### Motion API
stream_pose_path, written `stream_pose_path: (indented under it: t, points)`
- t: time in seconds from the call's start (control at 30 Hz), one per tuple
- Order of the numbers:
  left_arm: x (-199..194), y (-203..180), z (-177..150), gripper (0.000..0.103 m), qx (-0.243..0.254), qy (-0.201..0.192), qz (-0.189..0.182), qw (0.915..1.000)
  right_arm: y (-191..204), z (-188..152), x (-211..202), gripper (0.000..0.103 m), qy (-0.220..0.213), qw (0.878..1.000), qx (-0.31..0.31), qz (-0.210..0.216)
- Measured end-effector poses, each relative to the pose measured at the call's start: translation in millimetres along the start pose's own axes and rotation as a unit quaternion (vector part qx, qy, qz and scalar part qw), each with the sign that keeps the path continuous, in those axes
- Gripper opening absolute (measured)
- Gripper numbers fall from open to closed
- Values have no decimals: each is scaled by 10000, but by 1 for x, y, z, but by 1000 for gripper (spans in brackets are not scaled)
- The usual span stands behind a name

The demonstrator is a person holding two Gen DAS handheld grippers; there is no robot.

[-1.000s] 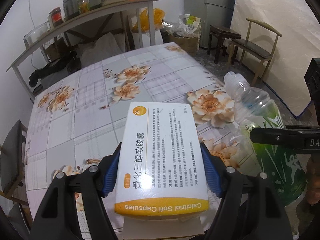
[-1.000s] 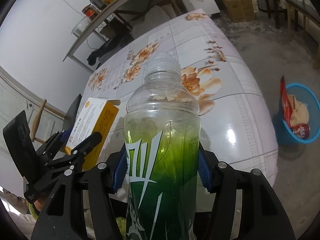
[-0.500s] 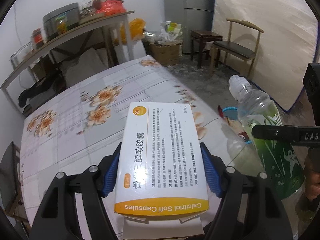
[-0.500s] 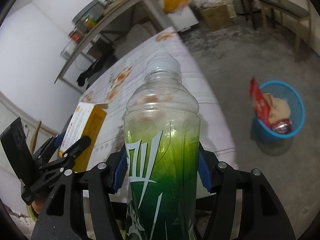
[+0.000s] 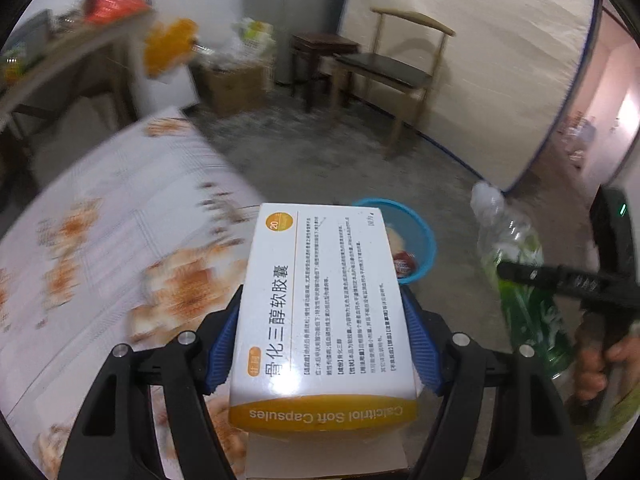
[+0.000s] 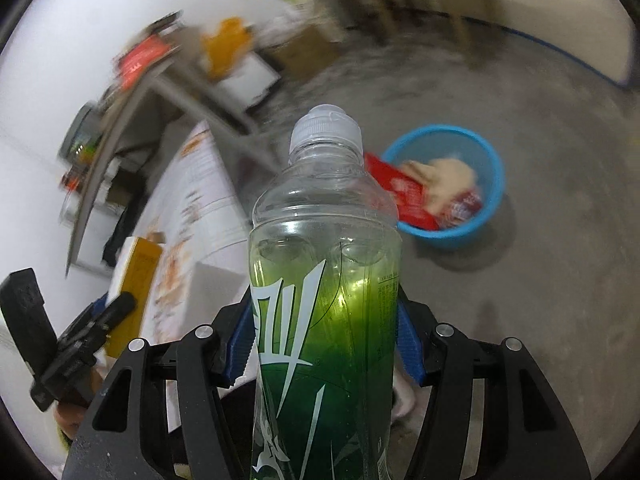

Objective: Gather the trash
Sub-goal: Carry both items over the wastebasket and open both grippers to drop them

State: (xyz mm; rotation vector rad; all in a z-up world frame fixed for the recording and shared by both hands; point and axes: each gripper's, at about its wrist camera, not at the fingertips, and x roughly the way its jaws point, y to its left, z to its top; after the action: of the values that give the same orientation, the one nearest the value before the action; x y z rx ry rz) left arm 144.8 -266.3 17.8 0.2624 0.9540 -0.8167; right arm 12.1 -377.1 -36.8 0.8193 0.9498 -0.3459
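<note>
Left wrist view, table: the floral-print table [image 5: 100, 240] fills the left of the frame, blurred.
Left gripper: the left gripper [image 5: 320, 344] clamps the white and orange cardboard medicine box [image 5: 320, 304] between its blue pads [image 5: 224, 348], lengthwise along the fingers, so the box likely cannot tip out in transit.
Bin: the round blue plastic trash basket [image 5: 424, 236] sits on the concrete floor just past the box's far end, at frame centre, some rubbish already inside.
Left pose: level, pointing over the table's edge toward the basket.
Right wrist view, bottle: the clear plastic bottle with a green label [image 6: 324, 280] is squeezed at its waist by the right gripper [image 6: 324, 344], cap forward.
Right pose: angled down at the floor, basket [image 6: 492, 196] at right of centre; both loads look ready to drop in.
</note>
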Motion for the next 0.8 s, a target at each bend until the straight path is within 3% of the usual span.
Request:
stream_pose_path:
  t: [0.13,0.27,0.4,0.53,0.6,0.63,0.8]
  points:
    - [43,-21,27,70,54,428,-423,9982,-47,-2,5,57,48,9977,667,-95]
    - [100,-45,59,70,88,1003,-730,9922,-79,6,24,57,269,9918,1236,163]
    - [150,-72,93,71,234,1258,-763,9888,-91,37,59,57,497,9870,1484,377]
    - [186,-89,136,78,159,1023,-820,9912,-97,81,95,60,488,9855,1567,432]
    - [193,-92,155,84,80,739,-744,9945,-103,102,111,74,295,9869,1569,230]
    - [193,-89,157,85,21,651,-724,9952,-105,108,118,74,216,9874,1563,155]
    - [187,-73,155,85,-209,699,-921,9931,-113,94,139,74,335,9855,1665,-37]
